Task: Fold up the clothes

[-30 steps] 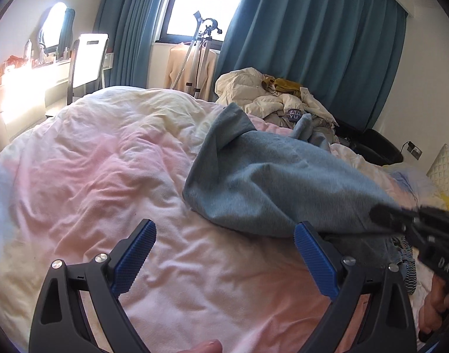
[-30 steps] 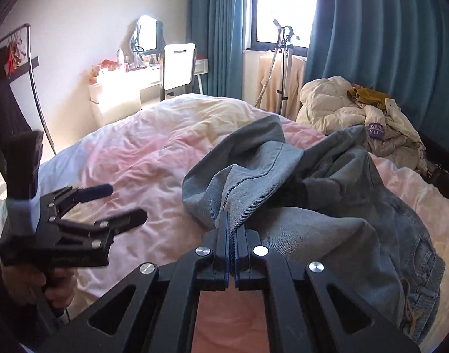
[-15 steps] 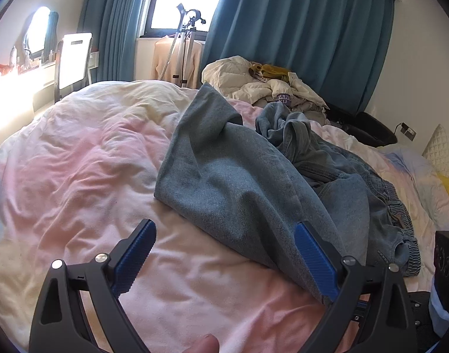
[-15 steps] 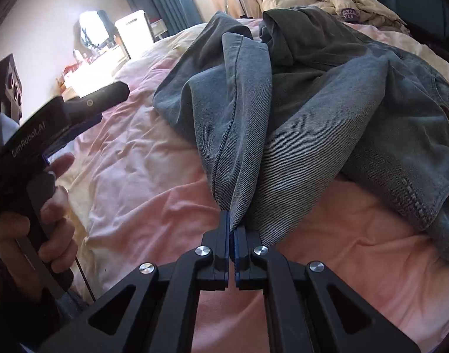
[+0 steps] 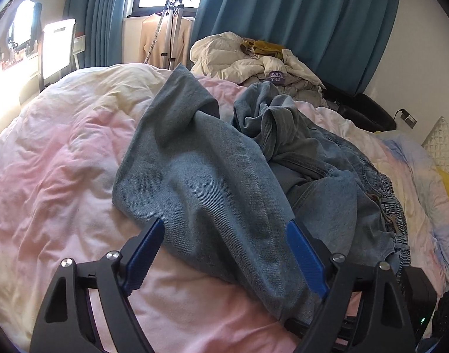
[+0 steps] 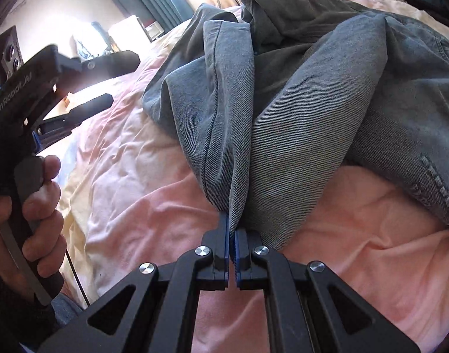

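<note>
Right gripper (image 6: pixel 232 245) clamped on a bunched edge of the jeans (image 5: pixel 212 182), which lie crumpled on the bed (image 5: pixel 62 158), likely to pull them flat; left gripper (image 5: pixel 224 253) spread wide, holding nothing, poised over the same leg.

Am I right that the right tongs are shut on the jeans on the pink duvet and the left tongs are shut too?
Not quite: the left tongs are open, as the left wrist view shows. The right tongs are shut on the jeans on the pink duvet.

Both cameras sit low over the bed (image 5: pixel 62 153), facing the far curtains (image 5: pixel 298 23). The right one looks from nearer. Both share the jeans (image 5: pixel 212 170).
</note>
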`<state>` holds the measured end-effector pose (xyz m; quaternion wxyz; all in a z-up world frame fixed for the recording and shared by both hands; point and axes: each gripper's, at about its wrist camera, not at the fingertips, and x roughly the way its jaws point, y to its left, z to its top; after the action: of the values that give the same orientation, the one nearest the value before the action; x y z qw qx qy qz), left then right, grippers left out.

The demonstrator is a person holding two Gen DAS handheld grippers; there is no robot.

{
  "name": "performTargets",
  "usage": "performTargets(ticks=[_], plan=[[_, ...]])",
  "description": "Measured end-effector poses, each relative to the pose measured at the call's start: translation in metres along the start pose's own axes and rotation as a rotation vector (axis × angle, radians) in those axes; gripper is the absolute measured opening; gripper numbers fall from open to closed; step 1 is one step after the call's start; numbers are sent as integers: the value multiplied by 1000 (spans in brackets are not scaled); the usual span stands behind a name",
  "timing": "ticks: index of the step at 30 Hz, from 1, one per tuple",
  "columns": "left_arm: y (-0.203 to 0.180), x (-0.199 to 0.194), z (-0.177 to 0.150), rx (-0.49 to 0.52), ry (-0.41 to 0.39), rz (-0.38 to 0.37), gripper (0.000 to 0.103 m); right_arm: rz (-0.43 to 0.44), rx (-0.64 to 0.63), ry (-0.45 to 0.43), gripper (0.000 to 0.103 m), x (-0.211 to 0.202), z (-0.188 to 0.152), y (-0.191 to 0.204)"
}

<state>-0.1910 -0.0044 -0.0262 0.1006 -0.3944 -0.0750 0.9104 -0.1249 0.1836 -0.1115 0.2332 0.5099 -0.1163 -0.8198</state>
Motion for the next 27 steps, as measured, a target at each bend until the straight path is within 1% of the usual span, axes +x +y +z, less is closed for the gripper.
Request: performTargets(ticks=[3,5,8,10,11,12,13,14,15,16,18,21,24,27], plan=[[-21,20,23,35,27,6,82,31,38,3,2,-2,2,-7],[-35,34,37,65,43,13,80,18,68,-2,2,-4,2,-12],[-54,61,54,110,75,61,79,47,124,-2,2,-4,3,-22],[-61,81,62,139,112,98,74,59,129,-4,2,-4,3,-26],[-64,92,64,153,131,133,73,64,129,-4,2,-5,3,-27],[-65,102,65,162,153,166,65,71,132,-4,2,-5,3,-28],[-65,111,65,166,177,190,47,79,138,-3,2,-5,4,-30],[-64,119,65,166,200,212,38,84,139,-3,2,-6,4,-31],[-63,124,65,167,219,237,22,86,136,-1,2,-6,4,-32],[-62,127,64,165,231,260,14,88,134,0,2,-6,5,-32],[-59,121,65,155,224,286,8,92,130,2,2,-6,5,-34],[-55,95,69,129,172,295,6,97,124,5,1,-7,6,-36],[-48,61,73,94,122,278,6,103,117,9,2,-7,7,-39],[-40,20,66,72,66,252,5,109,111,12,2,-8,8,-41]])
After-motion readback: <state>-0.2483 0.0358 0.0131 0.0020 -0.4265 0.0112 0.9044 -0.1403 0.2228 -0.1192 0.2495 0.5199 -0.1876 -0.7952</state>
